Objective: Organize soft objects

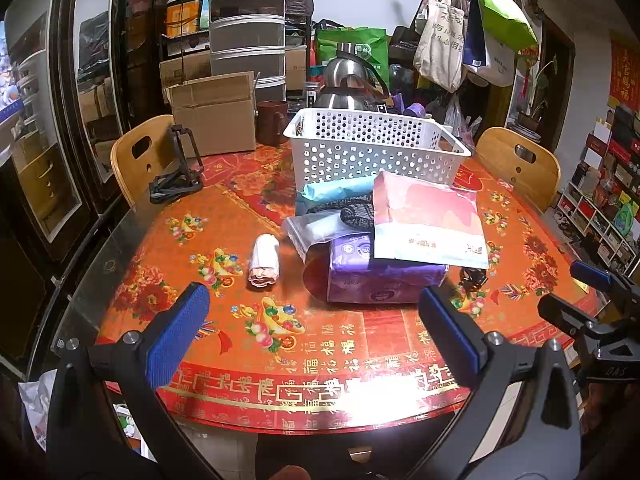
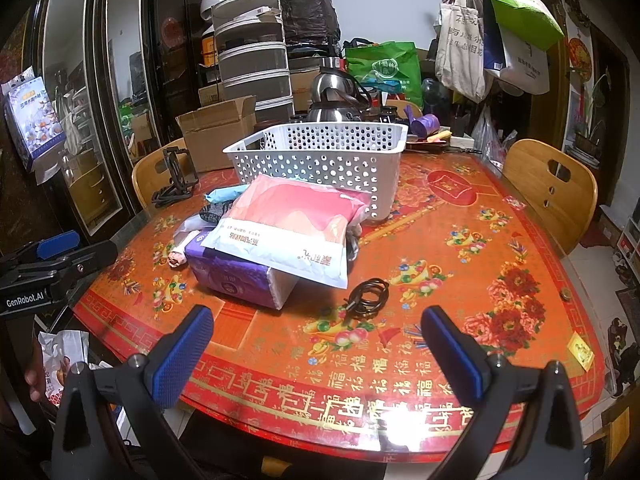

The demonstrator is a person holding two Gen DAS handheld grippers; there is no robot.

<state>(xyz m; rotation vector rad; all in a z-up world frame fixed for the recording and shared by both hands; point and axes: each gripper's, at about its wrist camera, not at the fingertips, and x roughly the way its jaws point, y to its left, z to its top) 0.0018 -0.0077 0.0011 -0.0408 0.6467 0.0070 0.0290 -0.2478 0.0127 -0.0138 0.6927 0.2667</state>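
Hovering over the near edge of the round table point(image 1: 168, 240) with its red-and-gold printed cover, both grippers are spread wide and grasp nothing: left gripper point(image 1: 316, 332), right gripper point(image 2: 320, 350). Judged step: the start, nothing yet sorted; the white perforated plastic basket point(image 1: 372, 148) at the far middle of the table looks empty from here, though its floor is partly hidden. Soft goods lie heaped just in front of it: a flat pink-and-white plastic pack point(image 1: 428, 224) lying askew on top of a purple plastic-wrapped tissue pack point(image 1: 376, 276); behind them a light blue roll point(image 1: 336, 190), a dark knitted item point(image 1: 356, 212) and a clear zip bag point(image 1: 316, 228). A small white-and-pink rolled cloth point(image 1: 264, 256) lies apart, toward the left edge, nearest the left gripper. A coiled black cable point(image 2: 368, 296) lies by the pile's right side, probably not part of the job. Next move, as judged: one gripper drops onto the top pack or the loose roll, pinches across the narrow side, lifts it to the basket. The pink pack looks slack and slippery; it may sag or slide when pinched.
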